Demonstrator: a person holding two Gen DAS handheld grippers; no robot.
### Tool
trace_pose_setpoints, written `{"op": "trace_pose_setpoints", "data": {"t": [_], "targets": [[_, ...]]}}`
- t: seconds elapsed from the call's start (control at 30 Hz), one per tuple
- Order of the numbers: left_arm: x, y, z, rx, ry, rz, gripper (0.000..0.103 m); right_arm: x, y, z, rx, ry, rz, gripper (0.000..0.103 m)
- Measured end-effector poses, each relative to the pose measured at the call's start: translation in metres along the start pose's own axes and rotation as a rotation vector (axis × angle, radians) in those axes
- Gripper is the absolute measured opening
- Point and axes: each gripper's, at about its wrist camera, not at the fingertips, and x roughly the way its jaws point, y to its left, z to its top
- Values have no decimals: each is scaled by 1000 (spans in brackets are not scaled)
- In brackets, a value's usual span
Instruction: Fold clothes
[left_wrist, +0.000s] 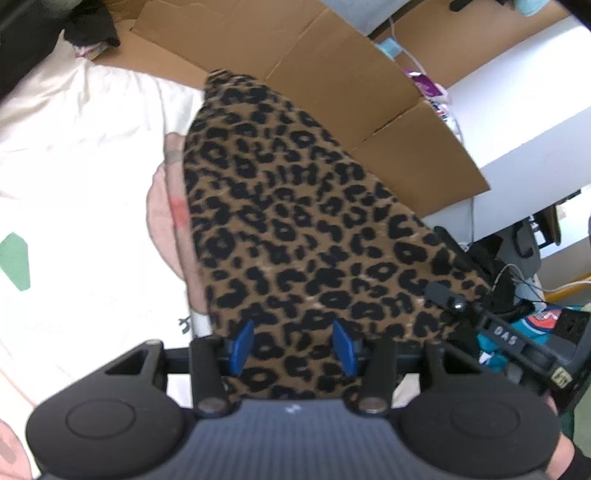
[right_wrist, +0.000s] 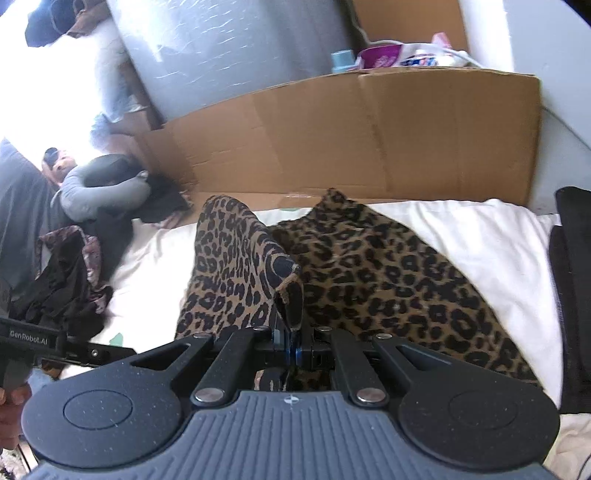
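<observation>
White bedsheet, soft and creased, backed by flat brown cardboard. Spread across the sheet, a leopard-print garment, knit-textured, one edge lifted in a fold. Right gripper clamped tight on that raised edge, blue pads pressed together. Left gripper with blue fingers spread apart over the leopard cloth, gripping nothing. Heaped at the far left, dark clothes and a grey curved pillow.
</observation>
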Motion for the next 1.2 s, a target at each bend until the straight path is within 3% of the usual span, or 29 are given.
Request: {"op": "trace_pose_setpoints", "data": {"t": [0.3,0.6,1.03,1.2], "targets": [[14,11,-4,-26,53,56,50,-12,-38,-1,42,-18,-99,1],[25,13,-6,-6,89,63,50,-9,-96,-9,144,-4,-223,1],[30,19,-4,6,132,59,50,6,-149,-48,309,108,-274,1],[28,18,-6,-3,134,64,50,3,-158,-55,368,108,-267,0]]}}
